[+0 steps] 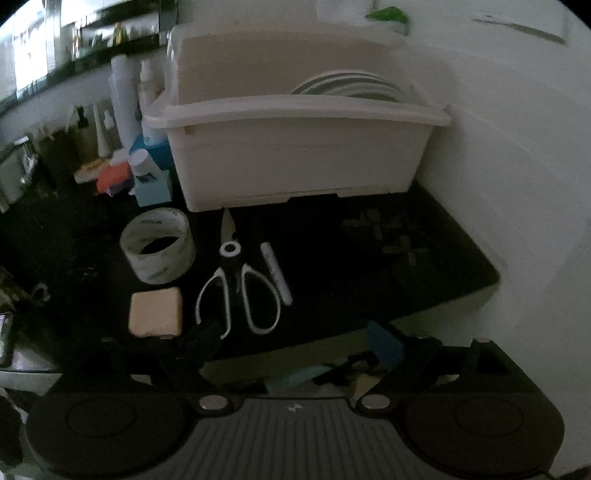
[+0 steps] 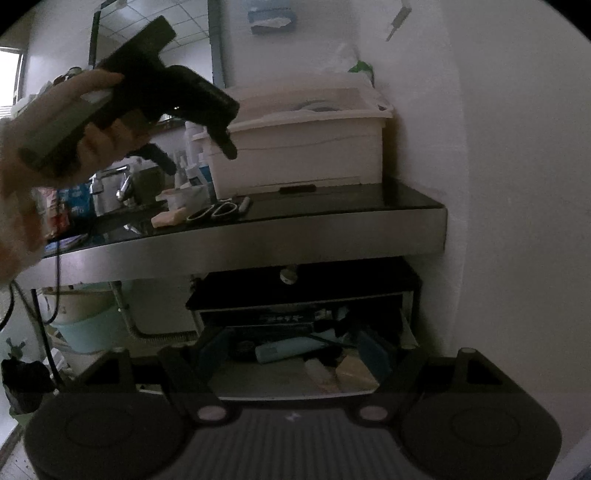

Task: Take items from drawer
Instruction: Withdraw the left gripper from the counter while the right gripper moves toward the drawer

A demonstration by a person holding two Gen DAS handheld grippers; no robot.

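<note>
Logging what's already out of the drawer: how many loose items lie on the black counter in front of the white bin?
4: tape roll at left, beige block just below it, scissors in the middle, white marker right of them. More may be hidden.

Dim room, white wall on the right, black countertop with steel edge, mirror, bright window far left.

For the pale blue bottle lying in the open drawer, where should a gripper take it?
Grip the pale blue bottle across its round body near the middle, coming from above: it lies on its side in the drawer, ends hemmed by clutter.
</note>
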